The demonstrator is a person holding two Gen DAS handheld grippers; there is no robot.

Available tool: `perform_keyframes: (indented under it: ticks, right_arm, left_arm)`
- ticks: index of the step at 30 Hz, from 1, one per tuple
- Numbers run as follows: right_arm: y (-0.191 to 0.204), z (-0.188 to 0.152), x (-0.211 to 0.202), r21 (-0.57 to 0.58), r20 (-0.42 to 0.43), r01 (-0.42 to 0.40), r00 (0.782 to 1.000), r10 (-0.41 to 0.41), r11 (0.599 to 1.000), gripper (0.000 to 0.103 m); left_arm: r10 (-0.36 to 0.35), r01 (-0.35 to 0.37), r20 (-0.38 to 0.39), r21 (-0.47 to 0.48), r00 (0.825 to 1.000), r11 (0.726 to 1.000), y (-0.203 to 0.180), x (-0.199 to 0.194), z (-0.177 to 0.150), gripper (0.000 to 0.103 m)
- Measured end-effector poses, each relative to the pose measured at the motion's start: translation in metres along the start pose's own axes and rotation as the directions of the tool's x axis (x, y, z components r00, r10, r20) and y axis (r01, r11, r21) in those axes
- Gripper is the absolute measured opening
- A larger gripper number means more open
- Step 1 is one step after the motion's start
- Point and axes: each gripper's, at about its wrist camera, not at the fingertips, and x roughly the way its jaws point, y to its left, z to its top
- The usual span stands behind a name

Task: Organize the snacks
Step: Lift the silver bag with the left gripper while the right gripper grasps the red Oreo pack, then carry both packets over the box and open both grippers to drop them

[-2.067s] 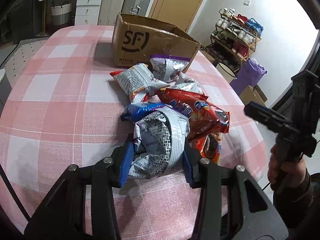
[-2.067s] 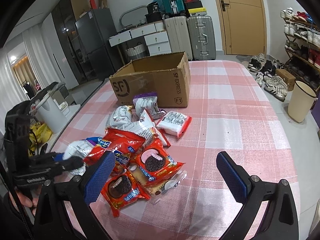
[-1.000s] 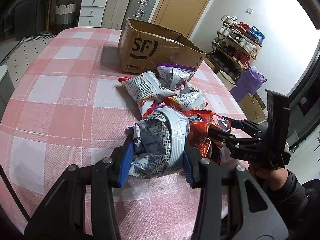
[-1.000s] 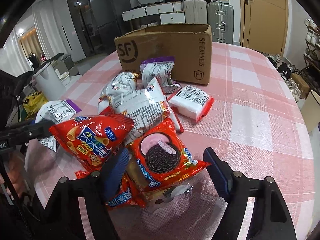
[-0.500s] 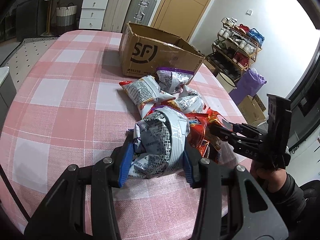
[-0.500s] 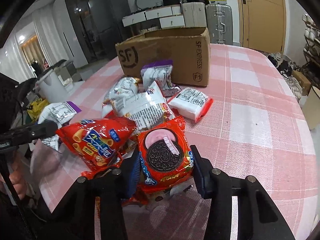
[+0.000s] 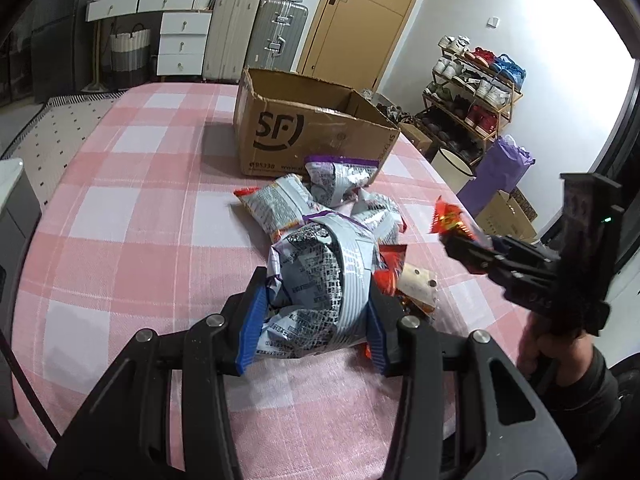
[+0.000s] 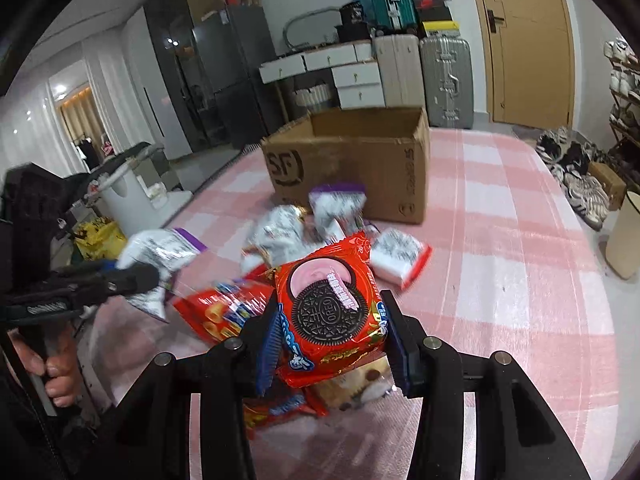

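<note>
Both grippers we hold are clamped on snack packs. Our left gripper point(image 7: 316, 320), at the bottom centre of the left wrist view, has its blue pads pressed into the sides of a crumpled silver snack bag point(image 7: 324, 280) with a purple top edge, and the bag bulges up between the fingers. Our right gripper point(image 8: 330, 338), at the bottom centre of the right wrist view, squeezes a red Oreo pack point(image 8: 330, 308) between its pads, the printed cookie facing the camera.

Under and behind that pack, on the pink checked tablecloth point(image 8: 520, 280), lies the rest of the heap: a red corn-snack bag point(image 8: 220, 312) to the lower left, silver bags point(image 8: 280, 236) in the middle and a white pack with red ends point(image 8: 400, 256) to the right. At the centre of the frame, past the heap, stands the open SF cardboard box point(image 8: 352, 164), with a purple-topped silver bag point(image 8: 338, 200) leaning against its front.

In the left wrist view the same box point(image 7: 304, 136) sits in the upper middle, and the right gripper point(image 7: 472, 246) comes in at the right edge with a corner of red wrapper point(image 7: 448, 218) sticking up from it.
</note>
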Motion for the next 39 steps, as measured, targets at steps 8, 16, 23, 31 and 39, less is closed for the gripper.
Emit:
perform_keyframes:
  ticks: [8, 16, 23, 31, 39]
  right_arm:
    - [0.009, 0.032, -0.019, -0.002, 0.058, -0.061, 0.996, 0.061, 0.998, 0.046]
    - [0.012, 0.078, -0.026, -0.017, 0.112, -0.104, 0.988, 0.106, 0.994, 0.046]
    - [0.011, 0.118, -0.022, -0.030, 0.136, -0.111, 0.984, 0.114, 0.993, 0.046]
    - [0.004, 0.167, -0.012, -0.029, 0.155, -0.108, 0.982, 0.111, 0.994, 0.046]
    - [-0.009, 0.204, 0.015, -0.013, 0.136, -0.093, 0.986, 0.094, 0.996, 0.046]
  left_arm:
    - [0.024, -0.026, 0.050, 0.050, 0.998, 0.998, -0.010, -0.006, 0.038, 0.041]
    - [0.008, -0.014, 0.084, 0.079, 0.996, 0.997, -0.022, -0.004, 0.085, 0.041]
    - [-0.001, -0.009, 0.102, 0.094, 0.995, 0.996, -0.028, 0.001, 0.132, 0.041]
    - [0.040, -0.048, 0.088, 0.088, 0.995, 0.995, -0.028, 0.026, 0.195, 0.041]
    - [0.027, -0.032, 0.065, 0.064, 0.998, 0.997, -0.027, 0.062, 0.243, 0.041]
